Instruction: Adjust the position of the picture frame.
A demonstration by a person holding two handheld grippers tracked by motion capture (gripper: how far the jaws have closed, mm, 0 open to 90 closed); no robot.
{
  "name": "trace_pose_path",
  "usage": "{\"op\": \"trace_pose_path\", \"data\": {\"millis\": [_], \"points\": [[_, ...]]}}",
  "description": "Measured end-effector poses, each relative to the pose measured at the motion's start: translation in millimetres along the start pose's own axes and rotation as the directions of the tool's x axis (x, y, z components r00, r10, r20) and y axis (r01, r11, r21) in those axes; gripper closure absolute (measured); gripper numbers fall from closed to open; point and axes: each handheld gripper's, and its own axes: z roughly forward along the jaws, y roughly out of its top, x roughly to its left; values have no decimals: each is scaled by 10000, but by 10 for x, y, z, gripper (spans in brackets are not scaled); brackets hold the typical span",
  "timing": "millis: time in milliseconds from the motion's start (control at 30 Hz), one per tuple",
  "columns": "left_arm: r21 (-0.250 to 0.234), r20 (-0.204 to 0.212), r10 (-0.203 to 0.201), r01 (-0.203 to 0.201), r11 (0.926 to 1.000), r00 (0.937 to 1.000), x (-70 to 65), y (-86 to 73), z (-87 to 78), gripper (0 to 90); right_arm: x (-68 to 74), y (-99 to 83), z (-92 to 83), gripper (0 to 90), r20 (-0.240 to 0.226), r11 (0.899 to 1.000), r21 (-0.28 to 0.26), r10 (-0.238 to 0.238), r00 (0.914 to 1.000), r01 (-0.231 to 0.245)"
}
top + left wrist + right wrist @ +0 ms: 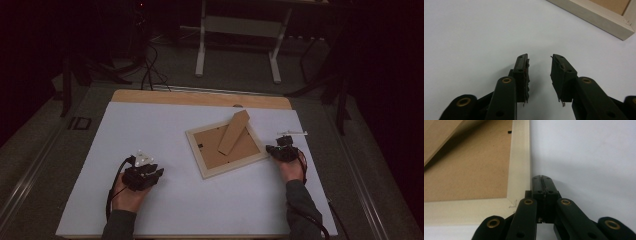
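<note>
A pale wooden picture frame (202, 164) lies face down on the white sheet (150, 130), its brown backing up and its brown stand flap (233, 132) raised. My left gripper (148, 175) rests on the sheet left of the frame, apart from it. In the left gripper view that gripper (539, 58) is open over bare sheet, with a frame corner (614, 26) far ahead. My right gripper (270, 149) sits at the frame's right corner. In the right gripper view its jaws (542, 178) are pressed together beside the frame's rail (520, 157), with nothing between them.
The sheet covers a wooden table whose bare strip (200, 98) shows at the far edge. A small white strip (292, 133) lies just beyond my right gripper. Dark floor, cables and a white stand (240, 30) lie beyond the table.
</note>
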Motion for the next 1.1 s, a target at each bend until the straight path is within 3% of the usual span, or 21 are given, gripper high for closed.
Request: {"op": "trace_pose_path", "data": {"millis": [567, 733, 1100], "points": [[159, 95, 157, -158, 9997, 9998, -26, 12, 52, 760, 119, -68, 17, 900, -544, 9979, 261, -585, 9968, 600], [194, 184, 45, -49, 9998, 9998, -7, 7, 62, 811, 244, -112, -8, 900, -771, 9925, 343, -1147, 9904, 1176], [190, 298, -64, 58, 9998, 9995, 10, 6, 74, 820, 488, -198, -57, 900, -1277, 9795, 500, -1876, 9739, 1952]]}}
